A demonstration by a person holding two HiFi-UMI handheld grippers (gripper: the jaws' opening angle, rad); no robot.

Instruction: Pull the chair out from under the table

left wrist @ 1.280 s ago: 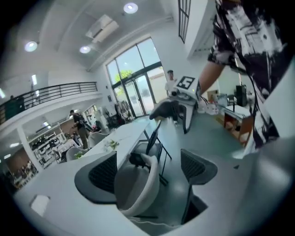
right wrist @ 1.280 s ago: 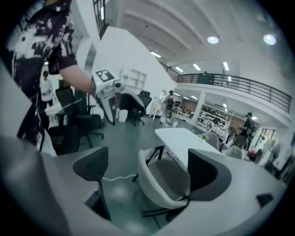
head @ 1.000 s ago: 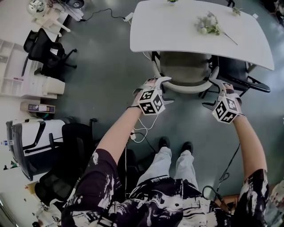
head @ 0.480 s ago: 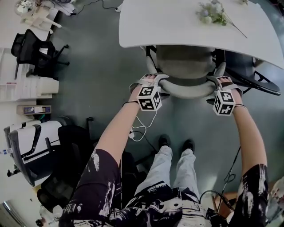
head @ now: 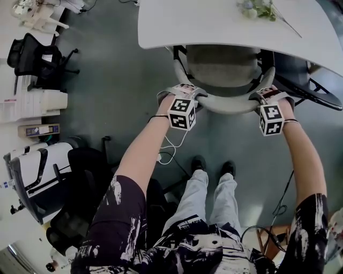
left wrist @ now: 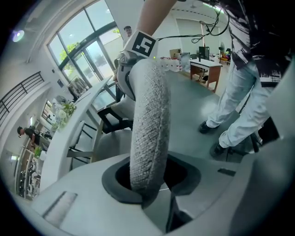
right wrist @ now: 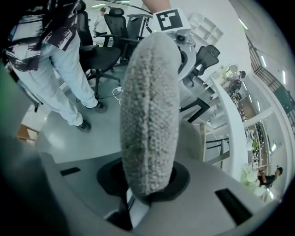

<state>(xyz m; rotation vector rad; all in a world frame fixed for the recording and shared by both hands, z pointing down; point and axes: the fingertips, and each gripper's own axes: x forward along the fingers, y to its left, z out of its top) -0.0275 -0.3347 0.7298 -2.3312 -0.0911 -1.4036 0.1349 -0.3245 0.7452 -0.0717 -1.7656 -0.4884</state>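
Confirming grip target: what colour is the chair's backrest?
The backrest is light grey woven fabric, clearest in the right gripper view.

Chair seat (head: 222, 63): far half hidden from you under the tabletop (head: 193, 24), upper centre.
Flowers (head: 257, 8): cropped by the top edge, upper right.

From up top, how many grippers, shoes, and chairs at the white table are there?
Grippers: 2, left gripper and right gripper
Shoes: 2, left shoe and right shoe
Chairs at the white table: 2, grey chair and black chair
Total: 6
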